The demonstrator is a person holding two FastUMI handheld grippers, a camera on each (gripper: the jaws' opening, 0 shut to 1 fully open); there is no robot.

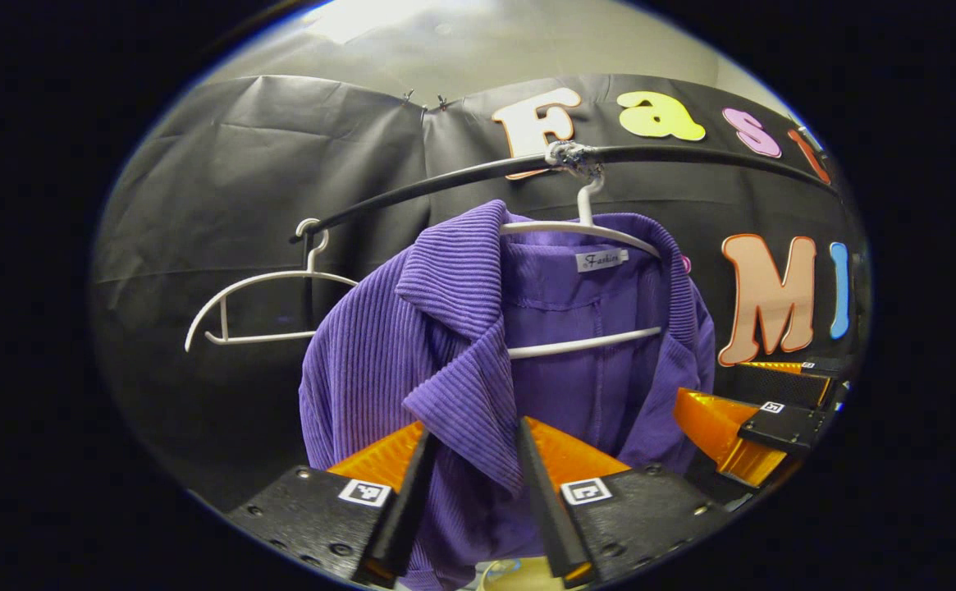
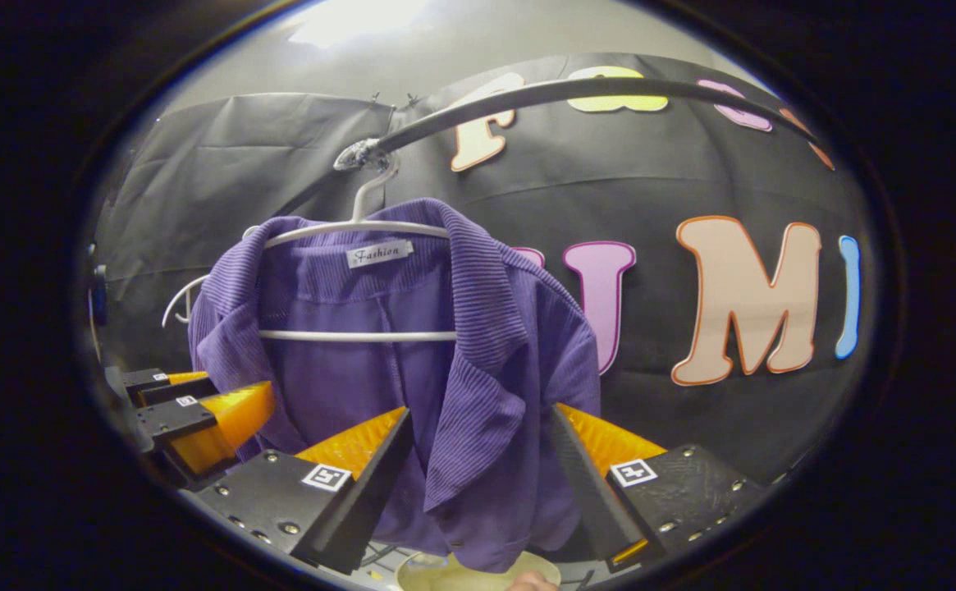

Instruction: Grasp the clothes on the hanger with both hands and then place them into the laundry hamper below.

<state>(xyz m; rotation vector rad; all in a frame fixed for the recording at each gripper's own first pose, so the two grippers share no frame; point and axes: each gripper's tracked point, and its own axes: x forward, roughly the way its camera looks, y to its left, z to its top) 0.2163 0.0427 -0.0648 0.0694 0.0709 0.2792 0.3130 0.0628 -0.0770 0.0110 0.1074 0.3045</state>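
Left gripper view: left tool (image 1: pixel 473 484) spread apart, straddling jacket's (image 1: pixel 445 345) lapel, positioned to pinch. Jacket hangs on hanger (image 1: pixel 580 230) from rail (image 1: pixel 445 176); spare hanger (image 1: pixel 256 308) beside.

Right gripper view: right tool (image 2: pixel 478 484) apart around opposite lapel; hamper (image 2: pixel 461 579) rim likely directly below.

Both views close, facing hung purple jacket (image 1: pixel 478 345) (image 2: pixel 412 345), shared.
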